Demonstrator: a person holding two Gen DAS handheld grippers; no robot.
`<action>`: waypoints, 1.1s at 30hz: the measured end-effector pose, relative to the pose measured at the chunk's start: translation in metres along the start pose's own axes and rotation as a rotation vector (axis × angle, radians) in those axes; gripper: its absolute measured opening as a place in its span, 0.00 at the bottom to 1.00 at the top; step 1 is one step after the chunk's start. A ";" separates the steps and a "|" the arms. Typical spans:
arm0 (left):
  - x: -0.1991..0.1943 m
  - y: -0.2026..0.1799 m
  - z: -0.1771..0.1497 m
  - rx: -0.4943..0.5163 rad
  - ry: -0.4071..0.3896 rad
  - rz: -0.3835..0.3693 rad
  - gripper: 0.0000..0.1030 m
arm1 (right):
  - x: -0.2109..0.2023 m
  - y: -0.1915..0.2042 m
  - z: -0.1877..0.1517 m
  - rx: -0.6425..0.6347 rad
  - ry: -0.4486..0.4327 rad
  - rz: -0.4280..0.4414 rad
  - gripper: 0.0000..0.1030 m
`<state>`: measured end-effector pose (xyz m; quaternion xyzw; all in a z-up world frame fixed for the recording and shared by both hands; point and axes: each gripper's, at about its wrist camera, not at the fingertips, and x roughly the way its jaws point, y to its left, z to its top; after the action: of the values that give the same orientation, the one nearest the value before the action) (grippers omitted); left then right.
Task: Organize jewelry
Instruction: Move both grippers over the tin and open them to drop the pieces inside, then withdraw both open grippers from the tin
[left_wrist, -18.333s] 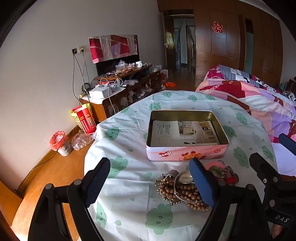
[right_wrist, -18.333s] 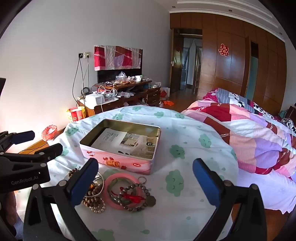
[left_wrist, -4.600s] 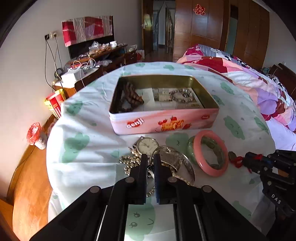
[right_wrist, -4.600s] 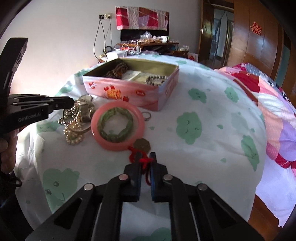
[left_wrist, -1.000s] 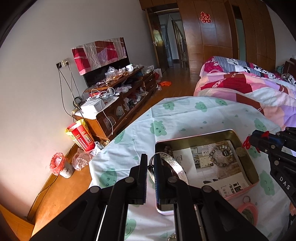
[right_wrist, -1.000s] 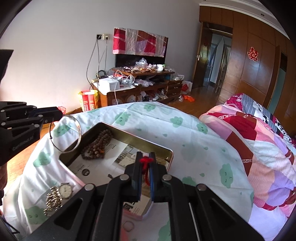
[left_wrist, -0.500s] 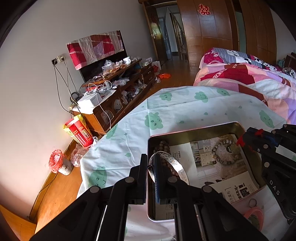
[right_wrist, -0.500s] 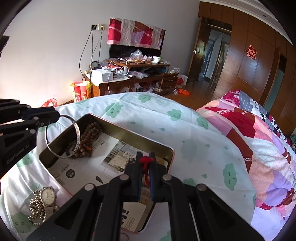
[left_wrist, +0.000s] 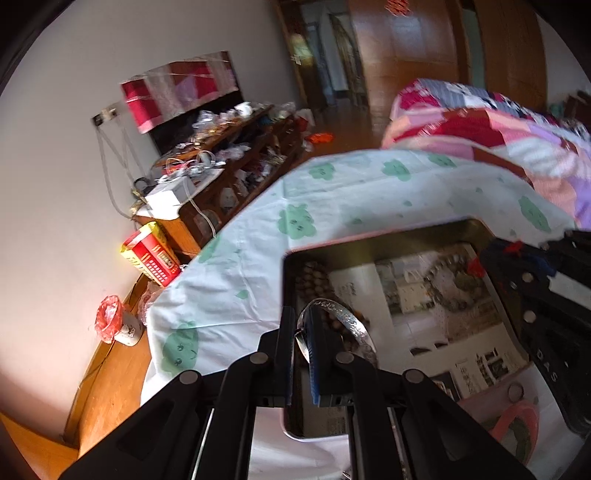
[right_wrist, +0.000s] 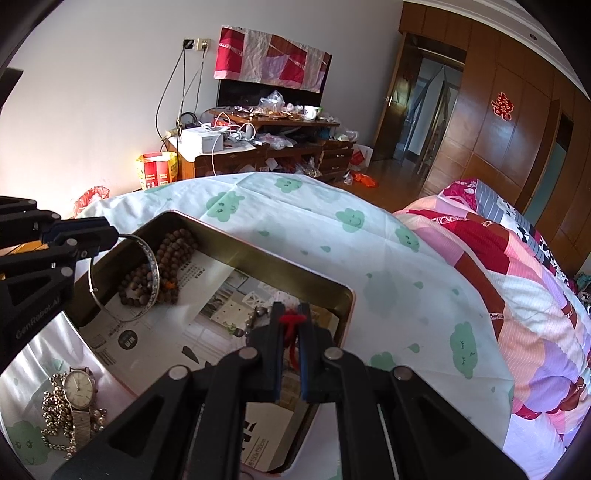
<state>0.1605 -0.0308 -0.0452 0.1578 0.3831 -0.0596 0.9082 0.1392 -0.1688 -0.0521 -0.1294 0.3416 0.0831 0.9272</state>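
An open pink tin (left_wrist: 388, 230) (right_wrist: 258, 254) lined with printed paper stands on the cloud-print table. My left gripper (left_wrist: 301, 325) (right_wrist: 110, 230) is shut on a silver bangle (left_wrist: 351, 321) (right_wrist: 147, 258) and holds it over the tin's left end, above brown wooden beads (right_wrist: 170, 251). My right gripper (right_wrist: 290, 317) (left_wrist: 495, 254) is shut on a red-corded charm (right_wrist: 290, 321) over the tin's right end, near a grey bead bracelet (left_wrist: 439, 273).
A watch (right_wrist: 78, 384) and a gold chain (right_wrist: 55, 424) lie on the cloth left of the tin. A pink bangle (left_wrist: 517, 424) and a small ring (left_wrist: 514, 389) lie in front of it. A quilt-covered bed (right_wrist: 517, 266) is to the right, a cluttered cabinet (right_wrist: 258, 144) behind.
Both grippers have come lower and closer over the tin. The bangle now hangs just above the wooden beads, and the red charm sits lower inside the tin's right end.
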 end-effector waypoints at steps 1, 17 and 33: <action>0.000 -0.002 -0.001 0.011 0.000 0.010 0.07 | 0.002 0.000 0.000 -0.002 0.008 0.002 0.08; -0.058 0.038 -0.068 -0.151 -0.049 0.126 0.71 | -0.051 -0.018 -0.039 0.123 -0.023 0.001 0.58; -0.042 0.014 -0.115 -0.158 0.050 0.099 0.71 | -0.055 -0.002 -0.096 0.119 0.065 0.047 0.59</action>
<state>0.0569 0.0199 -0.0873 0.1058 0.4007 0.0200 0.9099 0.0399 -0.2034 -0.0865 -0.0686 0.3788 0.0802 0.9194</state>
